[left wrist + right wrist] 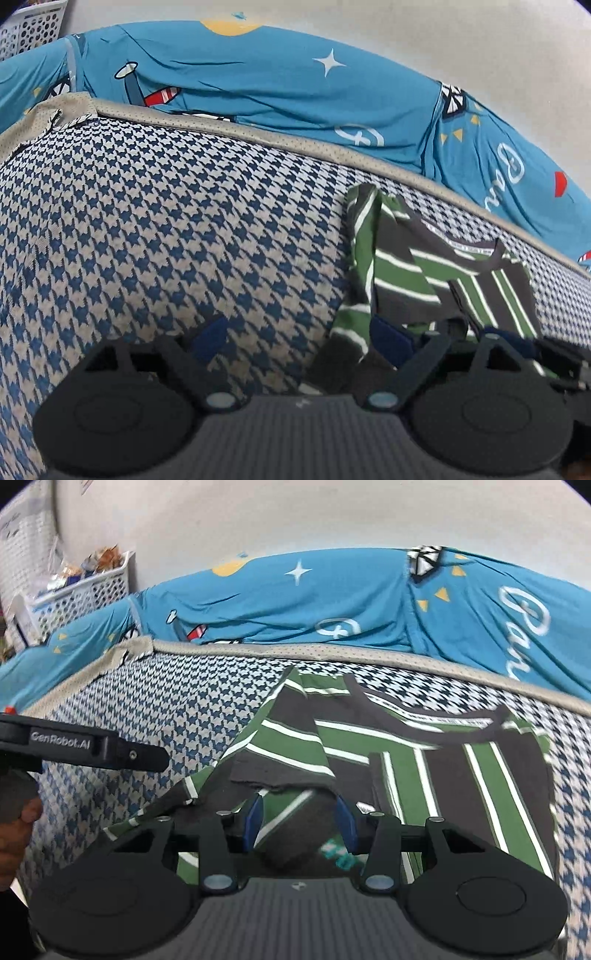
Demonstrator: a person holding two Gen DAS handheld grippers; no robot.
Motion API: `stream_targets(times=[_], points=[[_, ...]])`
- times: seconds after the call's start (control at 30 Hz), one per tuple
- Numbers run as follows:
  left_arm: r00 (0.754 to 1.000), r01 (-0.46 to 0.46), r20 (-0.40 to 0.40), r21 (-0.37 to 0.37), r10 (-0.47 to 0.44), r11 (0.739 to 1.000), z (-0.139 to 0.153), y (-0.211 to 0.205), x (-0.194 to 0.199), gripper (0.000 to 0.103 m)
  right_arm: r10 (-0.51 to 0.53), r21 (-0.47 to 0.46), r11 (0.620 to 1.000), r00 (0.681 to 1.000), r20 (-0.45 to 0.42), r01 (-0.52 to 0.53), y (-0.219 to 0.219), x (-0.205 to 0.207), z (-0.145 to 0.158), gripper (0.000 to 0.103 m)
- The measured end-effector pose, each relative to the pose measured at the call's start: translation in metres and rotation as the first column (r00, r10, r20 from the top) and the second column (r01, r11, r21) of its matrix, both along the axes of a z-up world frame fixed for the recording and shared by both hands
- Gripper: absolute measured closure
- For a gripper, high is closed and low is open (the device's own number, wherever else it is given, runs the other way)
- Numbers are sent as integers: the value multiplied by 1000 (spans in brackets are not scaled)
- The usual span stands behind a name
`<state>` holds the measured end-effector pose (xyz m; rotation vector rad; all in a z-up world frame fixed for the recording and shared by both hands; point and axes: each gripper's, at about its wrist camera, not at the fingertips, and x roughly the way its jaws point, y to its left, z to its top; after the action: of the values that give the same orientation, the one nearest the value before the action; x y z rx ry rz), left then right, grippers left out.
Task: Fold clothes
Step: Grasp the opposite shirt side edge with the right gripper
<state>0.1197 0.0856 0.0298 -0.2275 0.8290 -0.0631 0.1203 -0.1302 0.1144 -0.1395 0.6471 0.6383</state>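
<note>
Left wrist view first: the left gripper (pixel 299 336) sits low over the blue-and-cream houndstooth cover (pixel 166 229), jaws spread wide. Its blue pads (pixel 210 338) hold nothing I can make out, though the right-hand pad is down among the cloth, so I can't rule out contact there. The green, grey and white striped garment (pixel 436 273) lies rumpled at about 3 o'clock, its left edge bunched just beside that pad. Behind the cover's beige mesh border, from 10 round to 2 o'clock, there's a teal cartoon-print bedsheet (pixel 280 85) with stars and planes. A white perforated basket (pixel 33 26) peeks in at 11.

Right wrist view: the right gripper (pixel 301 821) hovers right over the striped garment, jaws partly open with loose cloth lying between the pads, not pinched as far as I can tell. The other black handheld gripper pokes in at 9 o'clock, held by a bare hand (pixel 16 827).

What could go wrong, I'd guess: the fabric's already doubled over itself, so closing here could grab two layers and drag the whole thing into a lopsided fold. The left side could also snag the houndstooth cover along with the shirt.
</note>
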Motion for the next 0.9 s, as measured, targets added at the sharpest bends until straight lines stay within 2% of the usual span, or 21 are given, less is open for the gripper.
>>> stream_targets(times=[0.23,0.43,0.63,0.8,0.9], points=[[999,29,-19,25,-28,999,-9,-3,0,13,106,-81,992,991,76,-100,20,10,-6,59],[997,76,-22,60,-75,995,-14,-10,0,13,200,-141,973,974,107,-184,29,13,-12,58],[991,131,-24,96,-129,987,-16,-18,-5,13,220,-209,960,965,142,-188,27,7,-6,58],[990,128,-71,119,-120,985,-27,-19,-1,13,247,-238,949,955,162,-205,27,3,-7,58],[990,131,-72,137,-122,982,-28,-21,0,12,257,-249,945,952,168,-211,29,4,-9,58]])
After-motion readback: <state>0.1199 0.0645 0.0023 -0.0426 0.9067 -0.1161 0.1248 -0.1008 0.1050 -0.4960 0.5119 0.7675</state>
